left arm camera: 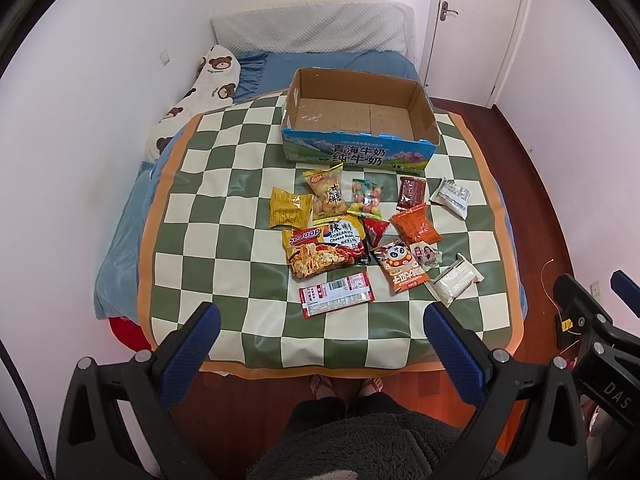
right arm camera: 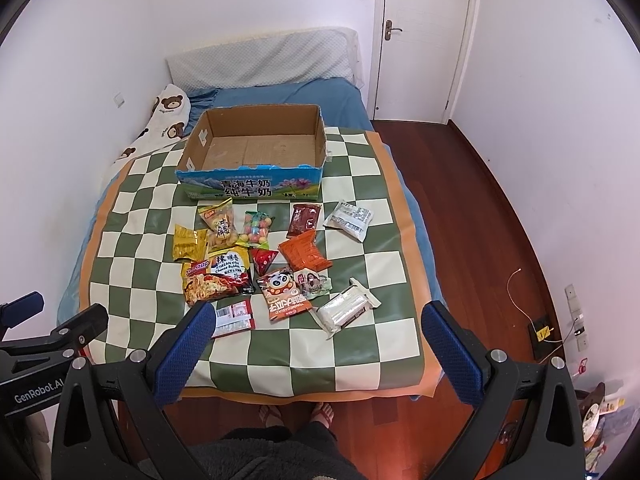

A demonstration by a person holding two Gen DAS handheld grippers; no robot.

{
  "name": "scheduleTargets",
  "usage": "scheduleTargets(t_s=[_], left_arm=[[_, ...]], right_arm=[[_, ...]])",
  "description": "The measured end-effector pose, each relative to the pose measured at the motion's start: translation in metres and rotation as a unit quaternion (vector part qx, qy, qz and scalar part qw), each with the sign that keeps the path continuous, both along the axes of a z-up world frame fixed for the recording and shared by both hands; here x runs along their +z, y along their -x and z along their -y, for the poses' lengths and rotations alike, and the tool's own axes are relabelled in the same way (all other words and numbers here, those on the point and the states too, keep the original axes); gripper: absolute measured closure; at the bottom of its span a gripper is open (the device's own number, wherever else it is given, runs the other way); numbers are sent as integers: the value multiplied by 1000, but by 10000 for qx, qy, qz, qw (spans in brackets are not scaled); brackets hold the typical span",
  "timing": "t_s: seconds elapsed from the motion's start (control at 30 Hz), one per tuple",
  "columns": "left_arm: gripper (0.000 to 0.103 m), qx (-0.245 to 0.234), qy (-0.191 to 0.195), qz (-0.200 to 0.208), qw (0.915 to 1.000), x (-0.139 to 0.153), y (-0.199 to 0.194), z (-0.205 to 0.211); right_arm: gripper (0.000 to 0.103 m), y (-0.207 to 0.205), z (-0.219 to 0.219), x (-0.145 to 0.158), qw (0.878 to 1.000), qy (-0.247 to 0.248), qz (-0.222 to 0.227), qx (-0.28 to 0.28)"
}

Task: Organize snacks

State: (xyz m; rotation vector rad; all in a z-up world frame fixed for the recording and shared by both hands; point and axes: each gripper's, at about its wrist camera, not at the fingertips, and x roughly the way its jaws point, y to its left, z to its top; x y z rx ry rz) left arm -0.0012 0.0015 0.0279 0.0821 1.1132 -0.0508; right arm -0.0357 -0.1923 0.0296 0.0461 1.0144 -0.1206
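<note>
Several snack packets lie on a green-and-white checked mat [left arm camera: 224, 216] [right arm camera: 360, 344] on a bed. Among them are a noodle pack [left arm camera: 324, 252] [right arm camera: 218, 280], a panda packet [left arm camera: 400, 266] [right arm camera: 284, 294], an orange packet [left arm camera: 414, 224] [right arm camera: 306, 256], a red-white flat packet [left arm camera: 336, 294] [right arm camera: 234, 318] and a white packet [left arm camera: 454, 280] [right arm camera: 346, 308]. An empty cardboard box [left arm camera: 356, 152] [right arm camera: 256, 186] stands behind them. My left gripper [left arm camera: 320, 326] is open and empty, above the mat's near edge. My right gripper [right arm camera: 318, 320] is open and empty, beside it.
A pillow [left arm camera: 312, 28] and a bear-print cushion [left arm camera: 192, 100] lie at the bed's far end. Red wooden floor [right arm camera: 480, 216] runs along the right, with a white door [right arm camera: 424, 32] beyond. Cables and wall sockets [right arm camera: 576, 320] sit at the right. The person's feet [right arm camera: 296, 414] stand below the bed's edge.
</note>
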Motion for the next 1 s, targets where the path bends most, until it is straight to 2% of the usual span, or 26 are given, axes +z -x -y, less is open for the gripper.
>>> scheduleTargets(t_s=[0.53,0.67,0.77,0.87,1.0], left_arm=[[0,-9,18,30,10000,-1,3,-1],[0,35,156,-21,9999,-9,-6,-6],[0,127,216,-78,9997,-27,-22,-14],[0,99,-34,-119,9999,-57,-46,-18],[0,-478,-808,-211,9954,-108,-85,-14]], right_arm=[[0,2,1,-2,10000,-18,4,-5],[0,-6,-5,-6,9999,-124,-73,-15],[0,-16,-7,-18,9995,-230,-215,2],[0,-30,-7,-38,9984,-396,-406,8],[0,-57,1,-84,9935,-854,-757,24]])
